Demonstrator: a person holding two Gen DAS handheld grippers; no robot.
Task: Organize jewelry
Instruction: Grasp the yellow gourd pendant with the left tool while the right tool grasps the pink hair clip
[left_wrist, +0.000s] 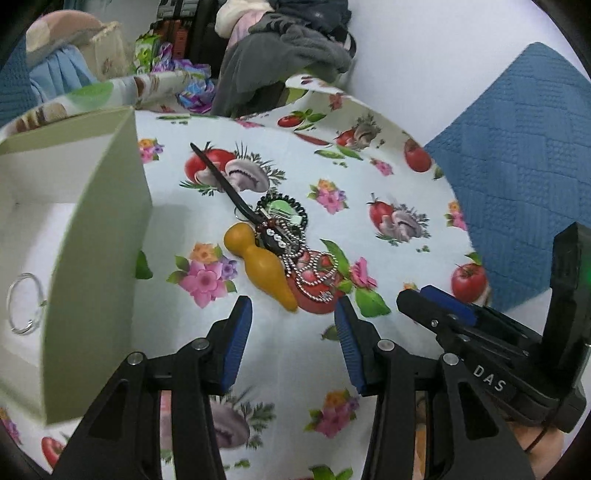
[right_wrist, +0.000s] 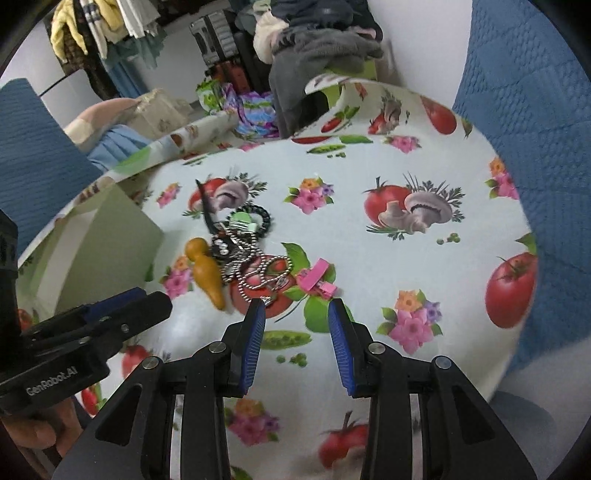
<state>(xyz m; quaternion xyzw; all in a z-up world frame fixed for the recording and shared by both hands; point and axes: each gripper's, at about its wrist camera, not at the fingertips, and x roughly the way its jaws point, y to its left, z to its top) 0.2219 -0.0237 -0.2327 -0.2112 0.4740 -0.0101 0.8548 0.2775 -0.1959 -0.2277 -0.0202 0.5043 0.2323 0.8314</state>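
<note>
Both the left gripper (left_wrist: 293, 308) and right gripper (right_wrist: 296, 308) hover with jaws wide and empty before the tangled jewelry pile (left_wrist: 291, 251), presumably ready to transfer pieces into the box (left_wrist: 99, 221) alongside.

A lived-in home is shown, most likely a bedroom or a spare room. Ahead of the jaws, a tabletop is covered by an oilcloth (right_wrist: 351, 236) printed with tomatoes, mushrooms and flowers. Beyond its far edge, a heap of grey and dark clothes (right_wrist: 317, 48) is piled up, and more garments (right_wrist: 107, 22) are hung to the far left. A suitcase (right_wrist: 216, 33) is stood against the white wall. Blue quilted upholstery (left_wrist: 524, 147) is seen to the right of the jaws, and pillows (left_wrist: 62, 33) to the far left.
</note>
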